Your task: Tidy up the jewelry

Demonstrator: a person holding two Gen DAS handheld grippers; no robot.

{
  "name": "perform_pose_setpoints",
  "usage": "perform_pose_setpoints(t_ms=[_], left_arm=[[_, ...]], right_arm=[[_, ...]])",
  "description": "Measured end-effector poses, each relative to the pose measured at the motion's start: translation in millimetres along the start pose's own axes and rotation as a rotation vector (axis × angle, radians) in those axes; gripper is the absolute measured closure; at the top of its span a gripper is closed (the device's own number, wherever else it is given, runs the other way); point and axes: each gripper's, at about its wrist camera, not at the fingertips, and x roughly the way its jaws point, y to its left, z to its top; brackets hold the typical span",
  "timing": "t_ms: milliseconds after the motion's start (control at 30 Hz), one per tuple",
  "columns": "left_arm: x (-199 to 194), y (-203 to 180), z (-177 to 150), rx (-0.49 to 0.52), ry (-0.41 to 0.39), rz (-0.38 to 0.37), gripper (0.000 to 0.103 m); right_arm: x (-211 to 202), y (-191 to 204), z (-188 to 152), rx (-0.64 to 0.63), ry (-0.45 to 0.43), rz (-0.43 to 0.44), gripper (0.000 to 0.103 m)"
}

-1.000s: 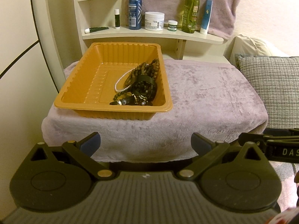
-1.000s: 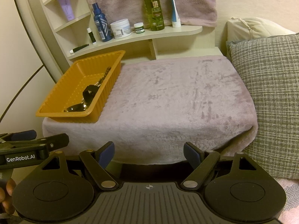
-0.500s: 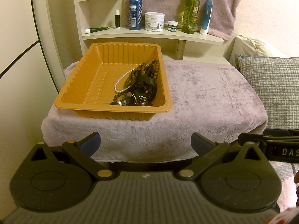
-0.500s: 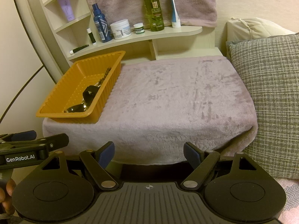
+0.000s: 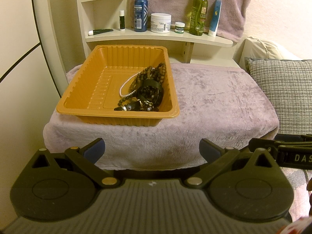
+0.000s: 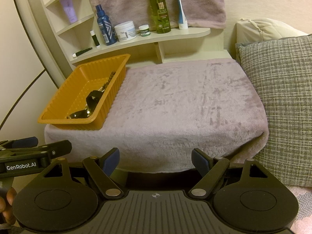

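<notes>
Both my grippers hang low in front of the stand, jaws spread wide, nothing between them: the left gripper (image 5: 152, 148) faces the tray (image 5: 78, 101), the right gripper (image 6: 155, 159) faces the bare blanket (image 6: 185, 101) beside it. Ahead of my left tool and a little up, the jewelry (image 5: 144, 89) lies heaped in the tray's near right corner: brown beads, a white pearl strand, dark bands, all tangled together. From my right tool the tray sits up and to the left, with only a dark piece and some beads showing over its wall.

As I judge it, every piece I can see is gathered in the tray and none lies on the blanket. That fits a finished collection; it equally fits a pile waiting to be sorted out.

Against the pictures from a second ago, nothing has shifted: tray, heap and both tools sit as they did.
</notes>
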Motion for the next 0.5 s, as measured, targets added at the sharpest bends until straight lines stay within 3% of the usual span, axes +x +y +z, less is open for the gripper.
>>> perform_pose_setpoints(t_ms=[500], left_arm=[[0.0, -0.6, 0.4, 0.001, -0.001, -0.001, 0.001]], right_arm=[[-0.1, -0.4, -0.1, -0.002, 0.0, 0.001, 0.023]])
